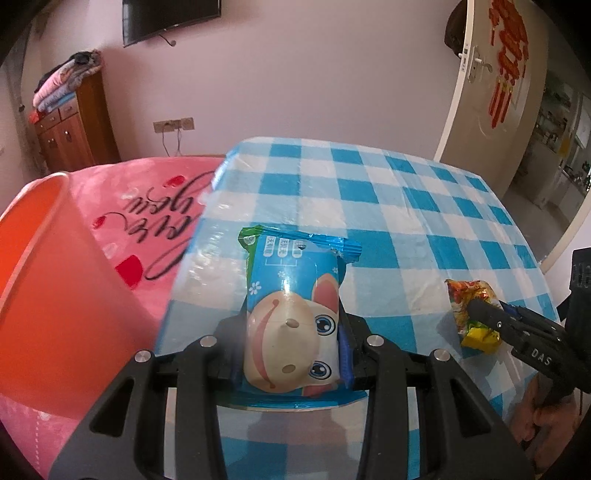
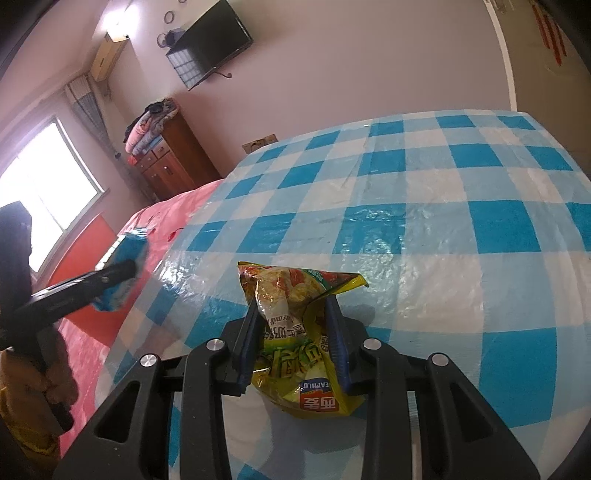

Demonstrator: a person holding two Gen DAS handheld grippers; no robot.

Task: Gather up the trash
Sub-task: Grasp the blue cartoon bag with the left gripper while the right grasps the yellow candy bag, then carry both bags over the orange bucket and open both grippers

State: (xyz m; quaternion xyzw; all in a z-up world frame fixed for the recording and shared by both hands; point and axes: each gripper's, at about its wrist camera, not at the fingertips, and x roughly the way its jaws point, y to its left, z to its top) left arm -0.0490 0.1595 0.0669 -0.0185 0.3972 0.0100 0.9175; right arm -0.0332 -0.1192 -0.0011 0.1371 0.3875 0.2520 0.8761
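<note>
My left gripper (image 1: 291, 325) is shut on a blue wet-wipes packet (image 1: 295, 314) with a cartoon face, held above the left edge of the blue checked table (image 1: 388, 206). My right gripper (image 2: 291, 314) is shut on a crumpled yellow snack wrapper (image 2: 295, 332), just above the tablecloth. The right gripper (image 1: 476, 306) with the wrapper (image 1: 469, 317) also shows at the right of the left wrist view. The left gripper (image 2: 125, 273) with the blue packet (image 2: 125, 254) shows at the left of the right wrist view. An orange bin (image 1: 44, 288) stands left of the table.
A bed with a pink cover (image 1: 147, 199) lies beyond the bin. A wooden cabinet (image 1: 74, 129) with folded blankets stands by the wall under a TV (image 1: 166, 18). An open door (image 1: 491, 92) is at the right.
</note>
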